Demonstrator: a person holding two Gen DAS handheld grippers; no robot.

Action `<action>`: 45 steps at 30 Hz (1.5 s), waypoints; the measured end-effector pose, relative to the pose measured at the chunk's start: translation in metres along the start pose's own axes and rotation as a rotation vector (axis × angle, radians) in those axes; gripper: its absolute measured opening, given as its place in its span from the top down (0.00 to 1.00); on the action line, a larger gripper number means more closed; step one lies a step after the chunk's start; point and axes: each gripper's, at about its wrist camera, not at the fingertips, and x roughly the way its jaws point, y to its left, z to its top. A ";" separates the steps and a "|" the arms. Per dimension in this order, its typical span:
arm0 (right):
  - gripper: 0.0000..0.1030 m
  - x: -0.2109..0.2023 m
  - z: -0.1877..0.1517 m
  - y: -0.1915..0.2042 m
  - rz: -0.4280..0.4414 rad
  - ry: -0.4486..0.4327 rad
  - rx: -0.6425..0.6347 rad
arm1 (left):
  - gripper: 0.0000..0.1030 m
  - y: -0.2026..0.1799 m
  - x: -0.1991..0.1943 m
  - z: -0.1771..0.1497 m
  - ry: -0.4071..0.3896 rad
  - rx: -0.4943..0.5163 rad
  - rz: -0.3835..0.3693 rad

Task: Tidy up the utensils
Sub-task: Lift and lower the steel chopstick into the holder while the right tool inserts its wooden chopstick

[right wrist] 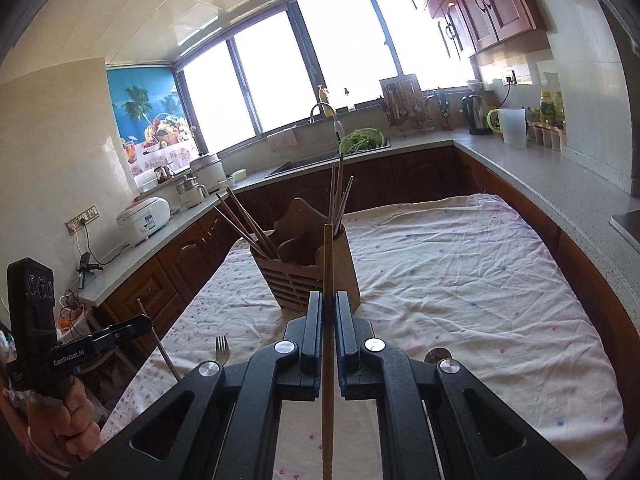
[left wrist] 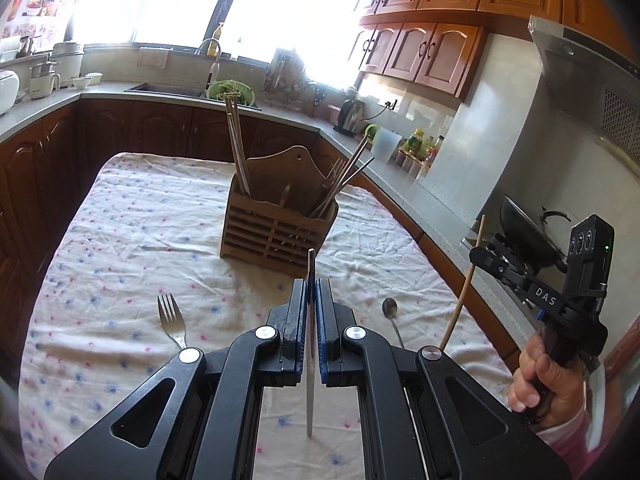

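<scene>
A wooden utensil holder (left wrist: 276, 232) stands mid-table on the flowered cloth, with wooden chopsticks (left wrist: 237, 148) at its left and metal chopsticks and a fork (left wrist: 344, 180) at its right. It also shows in the right wrist view (right wrist: 308, 272). My left gripper (left wrist: 311, 292) is shut on a metal chopstick (left wrist: 310, 360), held upright short of the holder. My right gripper (right wrist: 329, 308) is shut on a wooden chopstick (right wrist: 328, 320); it shows in the left wrist view (left wrist: 480, 256) off the table's right side. A fork (left wrist: 171, 320) and a spoon (left wrist: 390, 312) lie on the cloth.
The table's cloth (left wrist: 132, 216) is ringed by dark cabinets and a grey counter (right wrist: 532, 172). A sink with a green colander (right wrist: 360, 140), a kettle (right wrist: 476, 114), a jug and jars stand on the counter. A wok (left wrist: 528, 232) sits at right.
</scene>
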 end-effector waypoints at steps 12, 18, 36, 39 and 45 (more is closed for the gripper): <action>0.95 0.001 0.004 -0.001 0.007 -0.027 0.006 | 0.96 0.003 -0.005 0.006 -0.031 -0.007 -0.004; 0.95 0.010 0.010 0.000 0.015 -0.041 0.014 | 0.96 0.003 -0.004 0.020 -0.059 0.000 -0.002; 0.95 0.059 0.076 0.019 0.052 -0.161 0.010 | 0.96 0.008 -0.002 0.113 -0.228 0.071 0.027; 0.95 0.067 0.093 0.024 0.051 -0.202 0.004 | 0.96 0.008 0.000 0.134 -0.275 0.088 0.038; 0.95 0.086 0.124 0.027 0.046 -0.276 0.003 | 0.96 0.010 0.014 0.169 -0.335 0.110 0.050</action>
